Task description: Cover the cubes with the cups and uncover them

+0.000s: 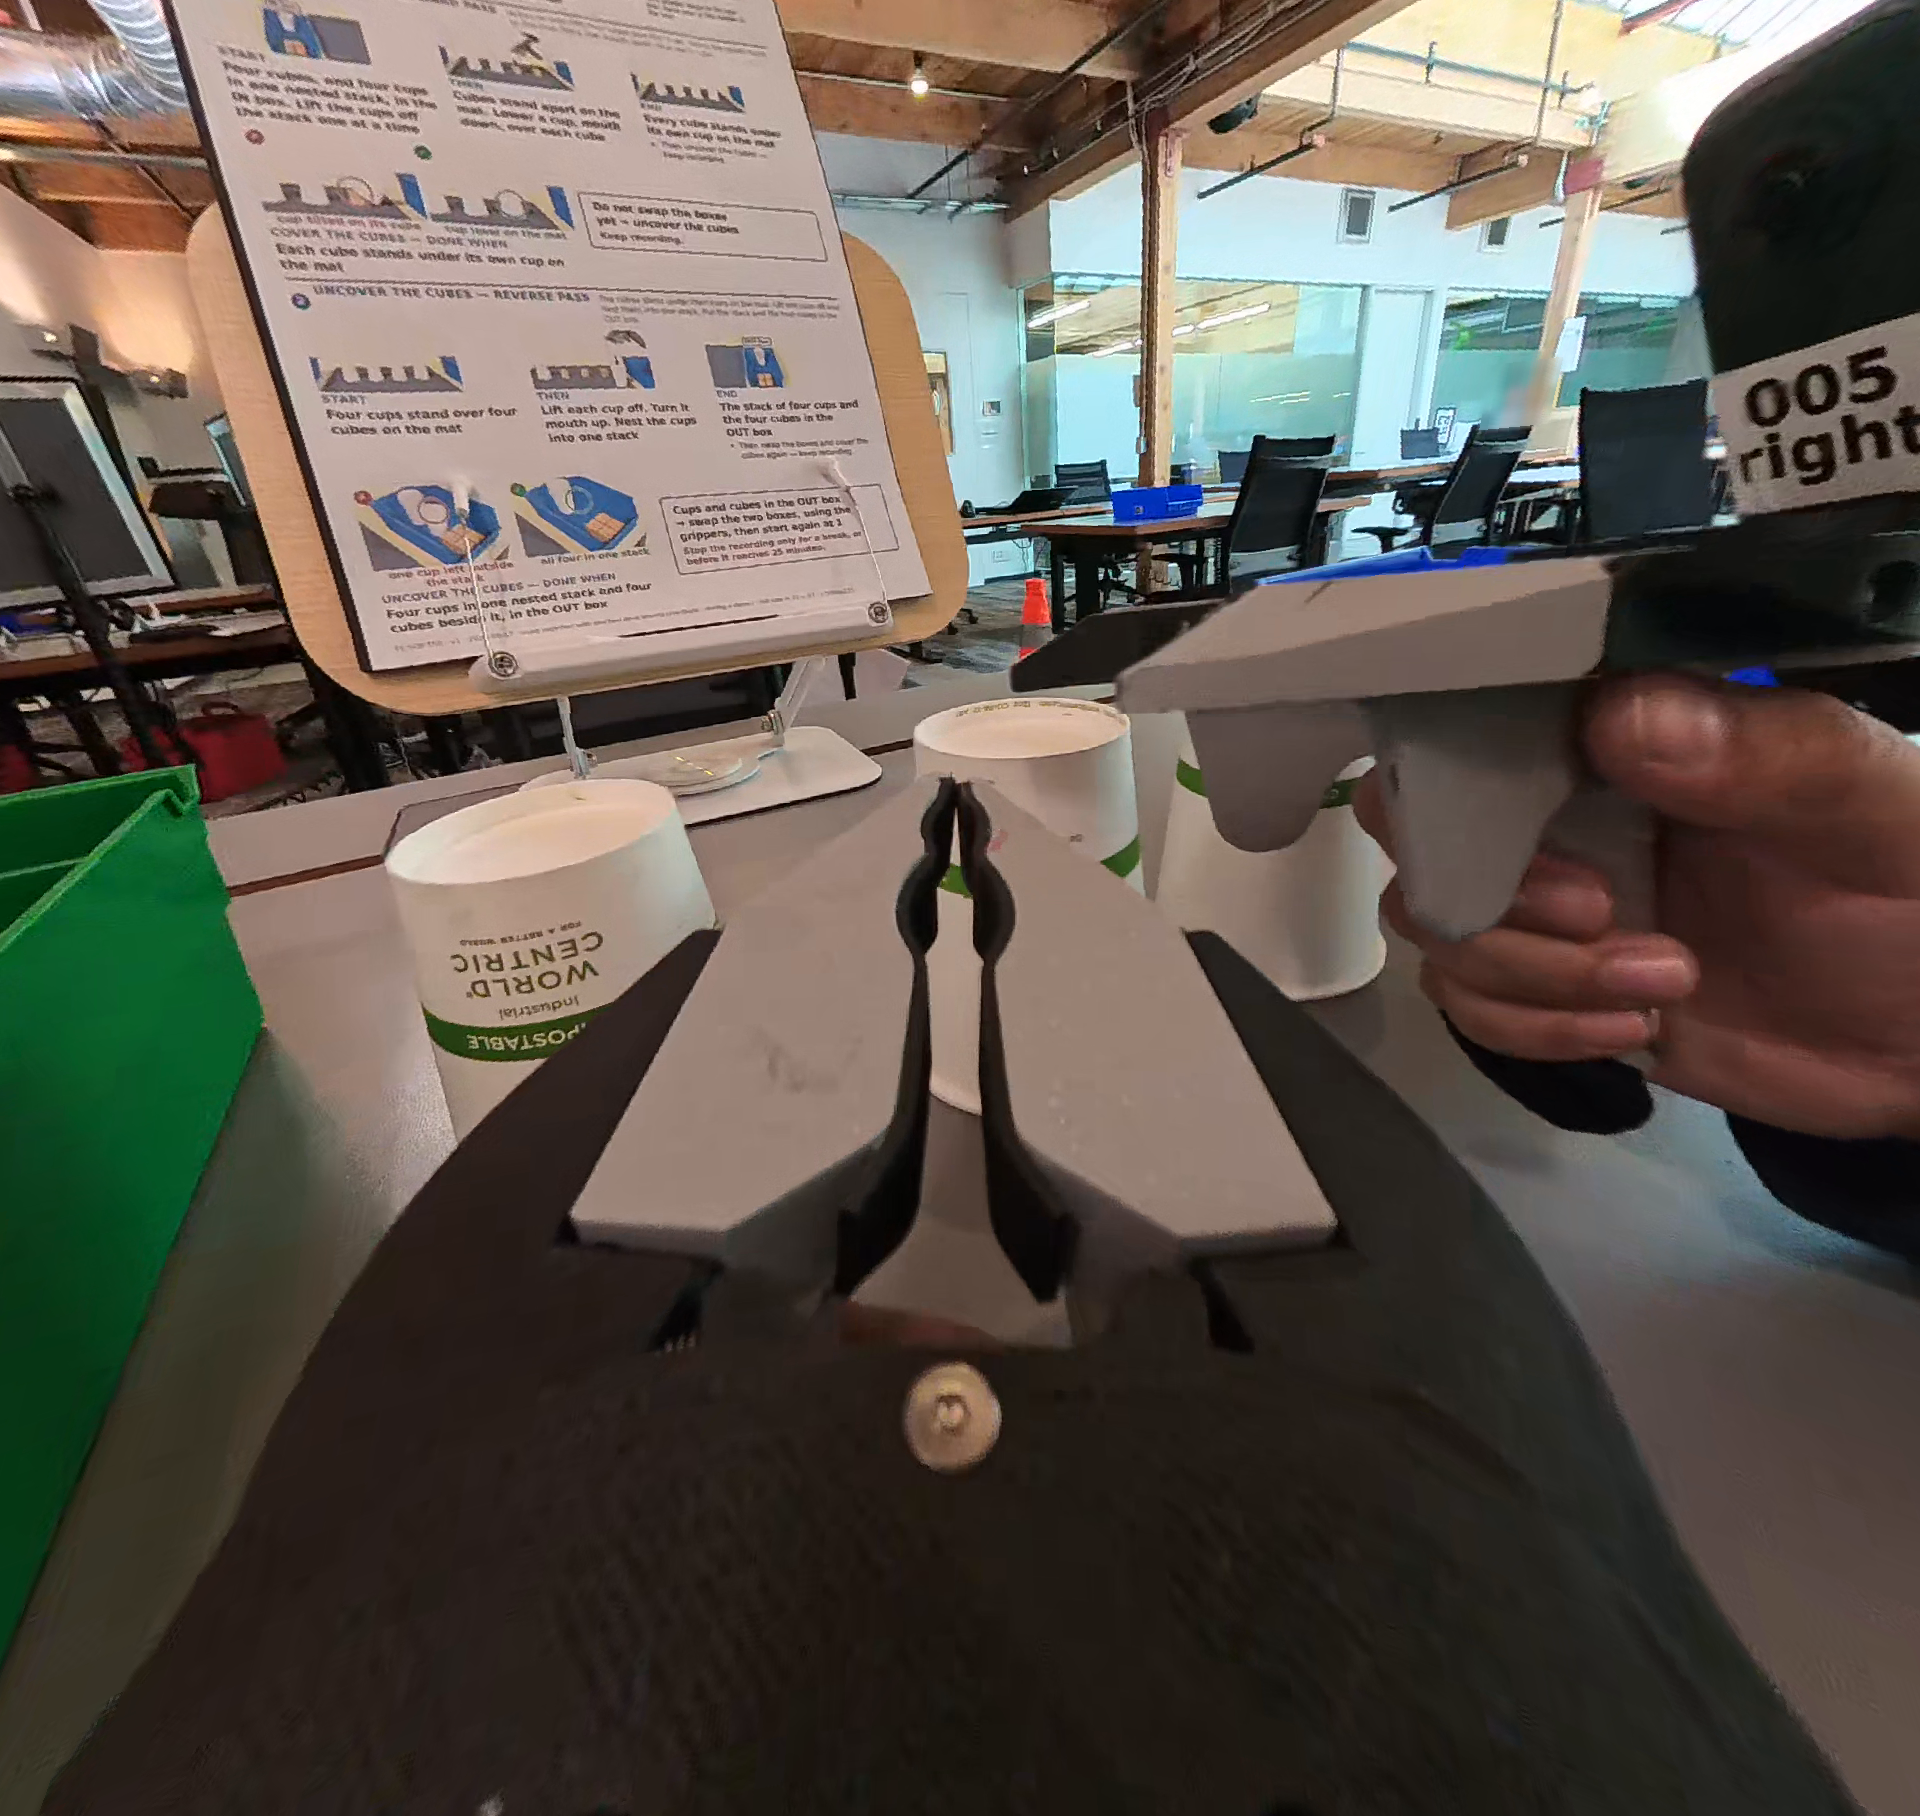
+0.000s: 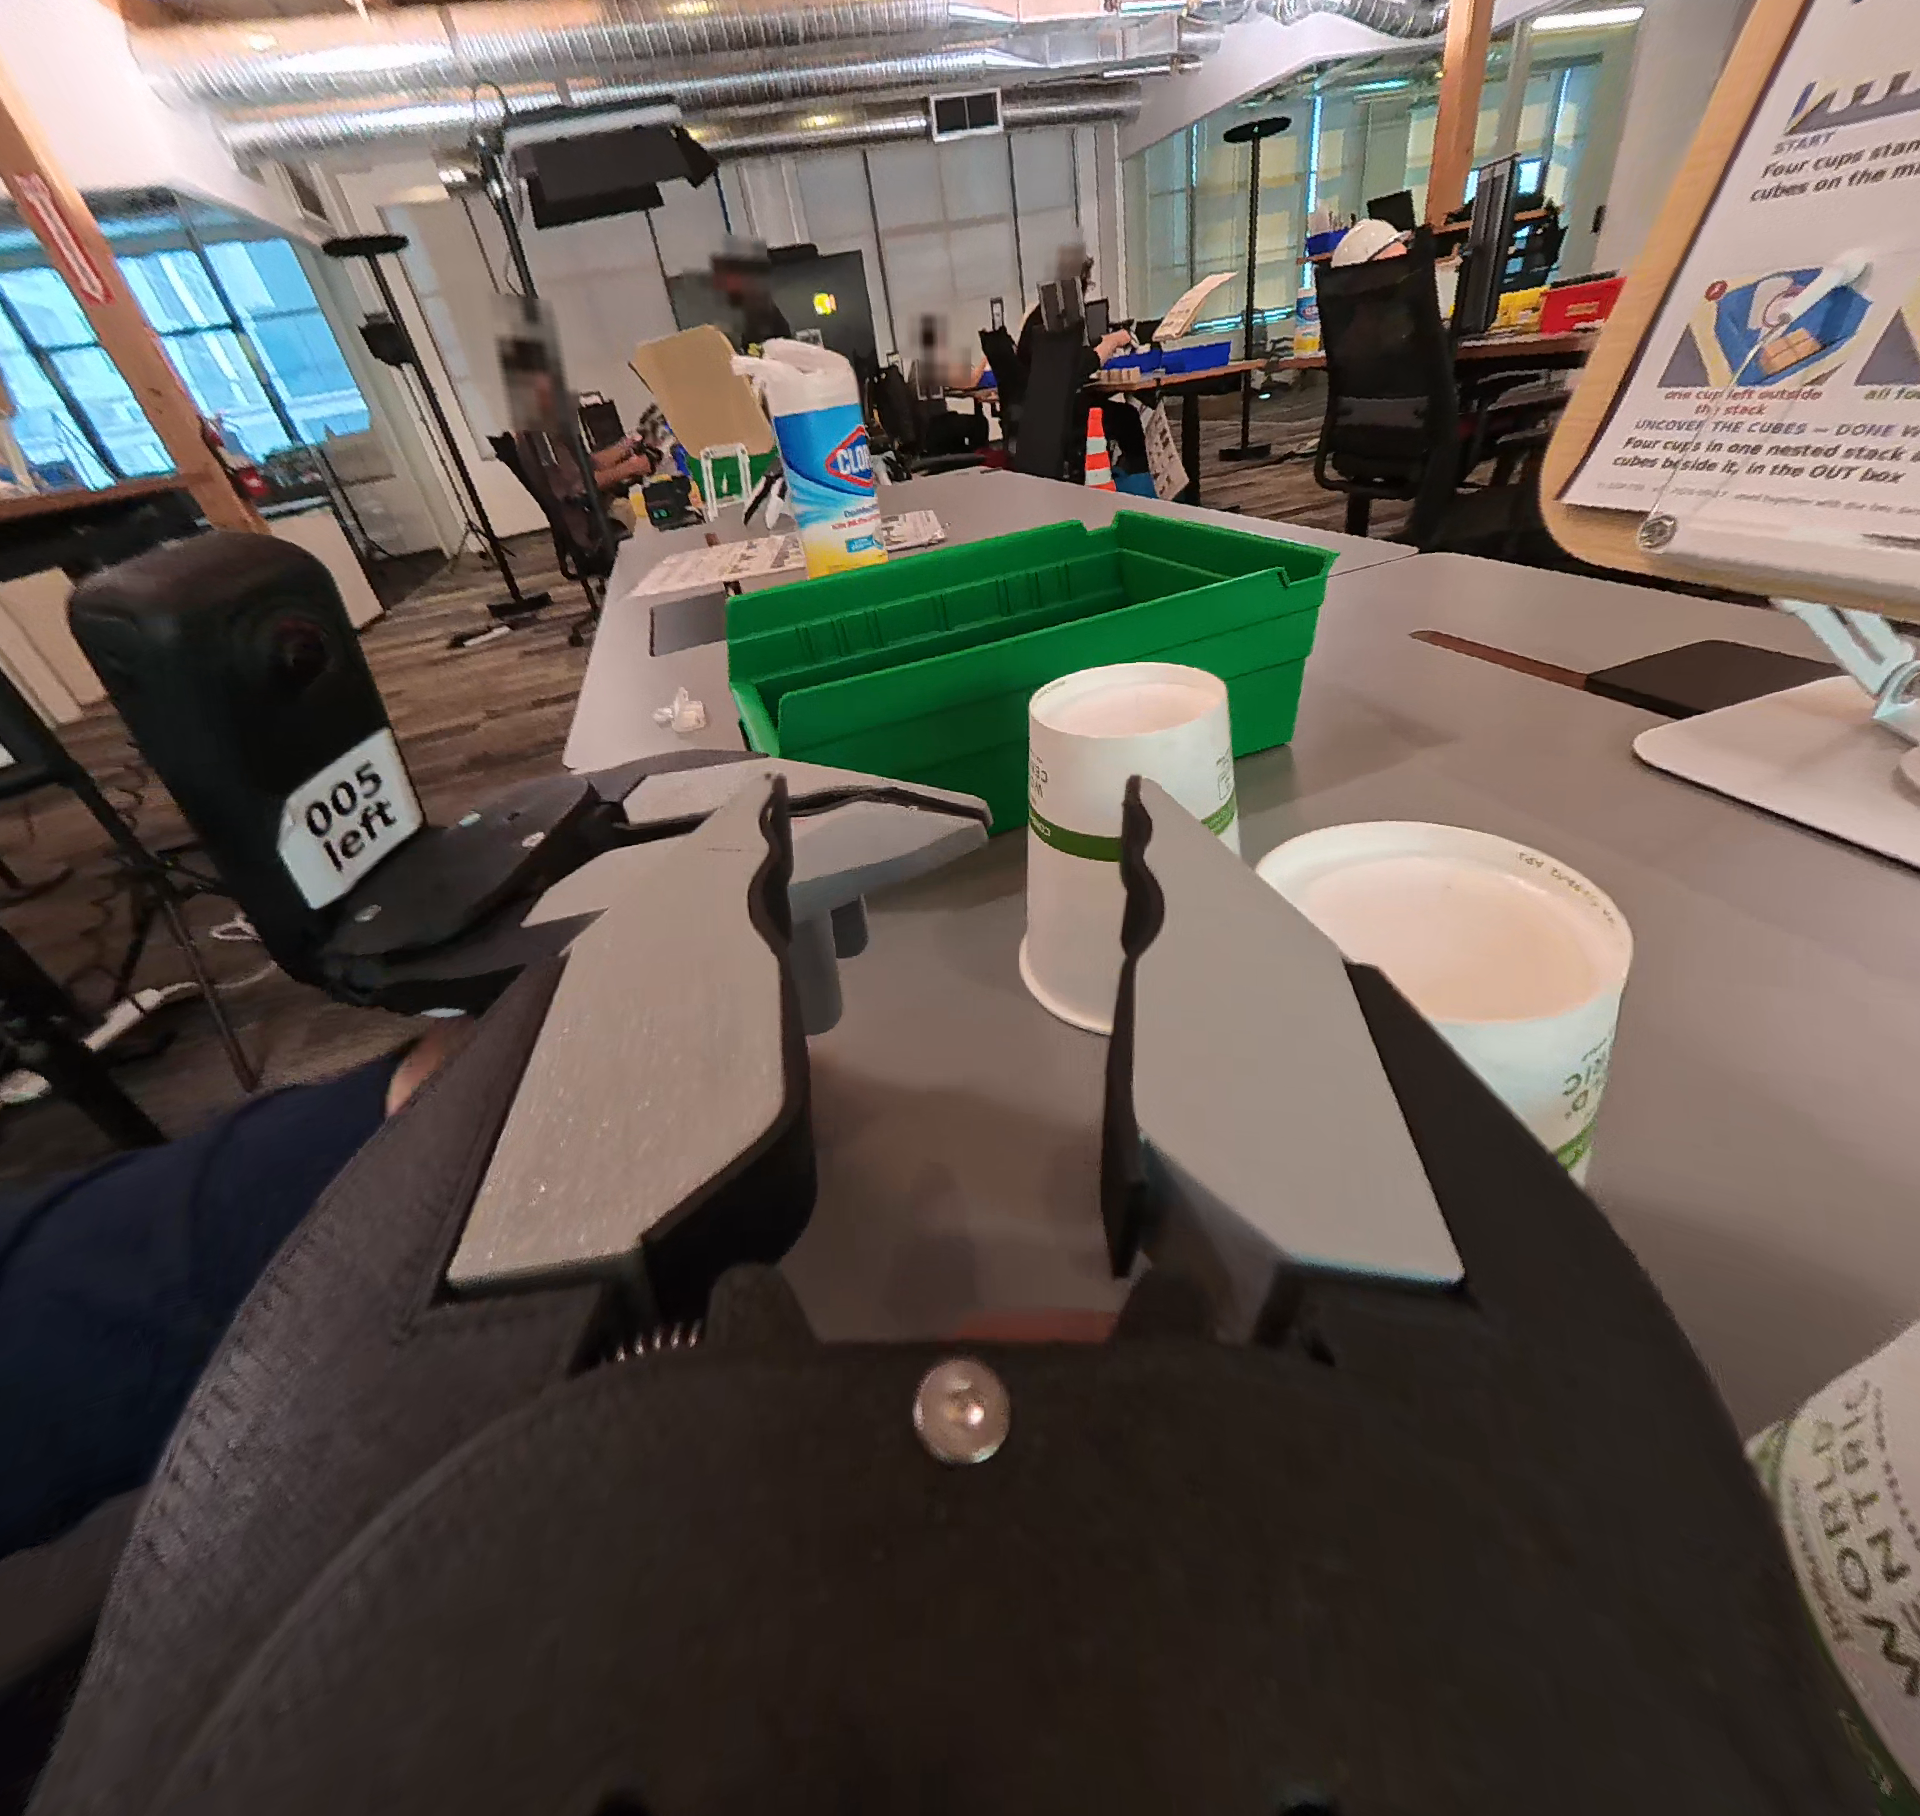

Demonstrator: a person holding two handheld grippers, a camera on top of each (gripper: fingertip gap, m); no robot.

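Three white paper cups with green bands stand mouth down on the grey table. In the left wrist view they are at the left (image 1: 540, 914), in the middle behind my fingers (image 1: 1023, 779) and at the right (image 1: 1283, 904). No cube shows. My left gripper (image 1: 956, 802) is shut with nothing between its pads, low over the table in front of the middle cup. My right gripper (image 2: 953, 810) is open and empty, with one cup (image 2: 1127, 810) just beyond its right finger and another (image 2: 1455, 945) to the right. Each gripper also shows in the other view, the left gripper (image 2: 966, 821) and the right gripper (image 1: 1081, 675).
A green bin (image 2: 1039, 665) stands on the table's left side, also in the left wrist view (image 1: 104, 987). An instruction board on a white stand (image 1: 540, 312) is at the back. A wipes canister (image 2: 826, 467) stands beyond the bin. A hand (image 1: 1714, 935) holds the right gripper.
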